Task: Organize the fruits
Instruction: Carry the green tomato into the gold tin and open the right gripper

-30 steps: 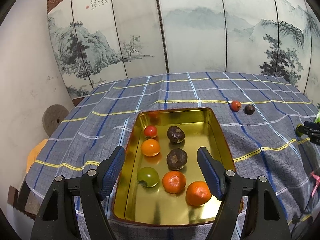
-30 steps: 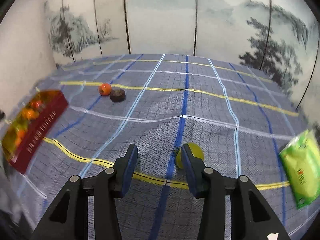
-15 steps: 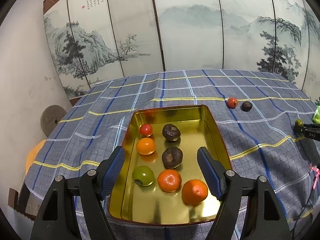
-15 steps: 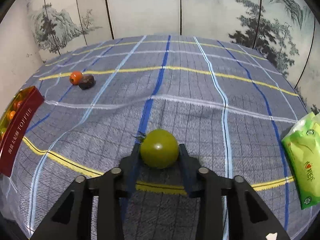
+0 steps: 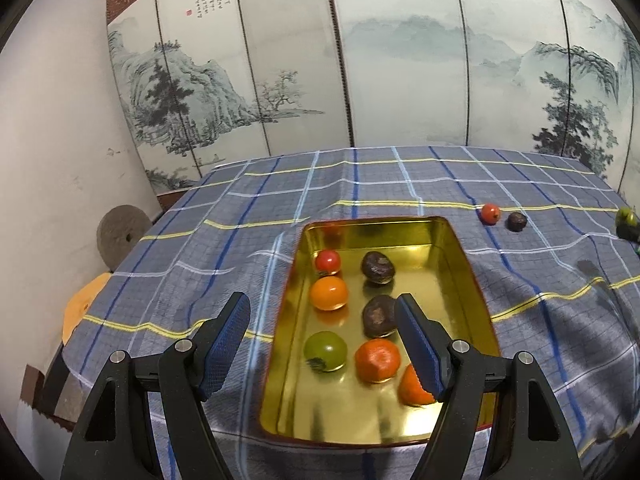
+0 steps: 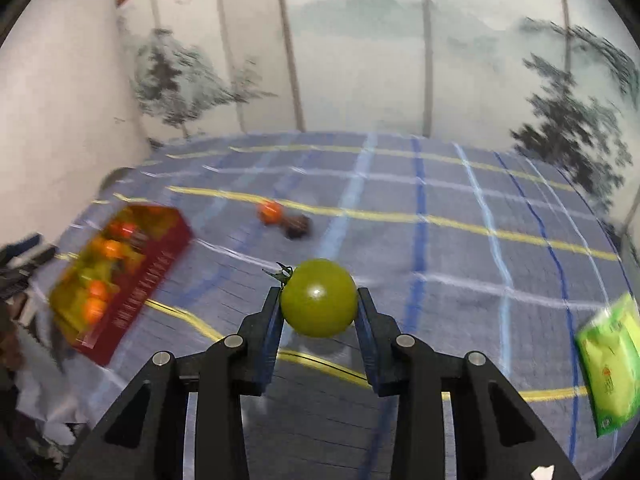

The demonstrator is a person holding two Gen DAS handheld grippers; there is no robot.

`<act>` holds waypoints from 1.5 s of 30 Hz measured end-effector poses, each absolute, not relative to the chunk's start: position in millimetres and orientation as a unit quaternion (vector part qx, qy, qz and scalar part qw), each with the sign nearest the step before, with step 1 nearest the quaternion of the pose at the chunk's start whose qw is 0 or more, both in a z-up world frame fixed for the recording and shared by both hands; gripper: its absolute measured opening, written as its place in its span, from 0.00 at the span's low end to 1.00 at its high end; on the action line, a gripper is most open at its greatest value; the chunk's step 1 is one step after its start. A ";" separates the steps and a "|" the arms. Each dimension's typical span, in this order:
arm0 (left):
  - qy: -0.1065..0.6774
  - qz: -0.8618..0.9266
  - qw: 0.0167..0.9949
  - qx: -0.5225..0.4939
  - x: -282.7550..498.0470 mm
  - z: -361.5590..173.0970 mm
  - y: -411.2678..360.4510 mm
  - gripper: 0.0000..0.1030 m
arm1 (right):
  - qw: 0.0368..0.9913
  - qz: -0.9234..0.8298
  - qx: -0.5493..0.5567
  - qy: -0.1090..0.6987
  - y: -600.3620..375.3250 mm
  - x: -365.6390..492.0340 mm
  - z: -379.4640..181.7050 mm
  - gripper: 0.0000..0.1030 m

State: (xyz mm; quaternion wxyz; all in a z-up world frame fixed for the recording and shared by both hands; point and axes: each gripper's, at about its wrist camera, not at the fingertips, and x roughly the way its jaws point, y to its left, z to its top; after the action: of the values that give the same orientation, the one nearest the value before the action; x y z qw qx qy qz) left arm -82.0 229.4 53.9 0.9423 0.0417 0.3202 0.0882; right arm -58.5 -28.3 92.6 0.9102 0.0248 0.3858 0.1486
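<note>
a green tomato is pinched between the 2 pads of the right gripper and is held up off the plaid tablecloth, stem pointing left. the left gripper is spread wide with nothing in it, hovering over the near left part of the gold tin tray.

7 fruits are seen in the tray: a red tomato, an orange tomato and a second green tomato down the left side, 2 dark wrinkled fruits in the middle, and 2 tangerines at the near end, 1 partly hidden behind the left gripper's right finger.

a small red tomato and a dark fruit are left just beside each other on the cloth, past the tray's far right corner. a green packet is seen at the right edge of the right wrist view, which is pretty blurred.
</note>
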 end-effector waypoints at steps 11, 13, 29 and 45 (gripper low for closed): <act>0.329 0.099 0.939 0.027 -89.6 49.5 248.5 0.73 | 0.880 0.286 0.012 0.379 87.1 -47.7 119.8 0.31; 0.328 0.100 0.939 0.029 -91.8 49.6 250.3 0.73 | 0.872 0.304 0.012 0.383 105.4 -44.2 116.8 0.31; 0.333 0.104 0.937 0.030 -94.4 46.7 254.0 0.73 | 0.829 0.355 -0.040 0.430 191.6 -24.1 71.8 0.32; 0.341 0.104 0.934 0.025 -91.2 41.1 257.4 0.73 | 0.823 0.336 -0.048 0.455 210.3 8.9 46.0 0.32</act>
State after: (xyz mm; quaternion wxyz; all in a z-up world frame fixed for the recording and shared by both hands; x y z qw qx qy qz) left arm -91.2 257.4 41.1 0.9339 0.0252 0.3409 0.1045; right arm 8.9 210.3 46.0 0.8232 -0.0482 0.4551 0.3359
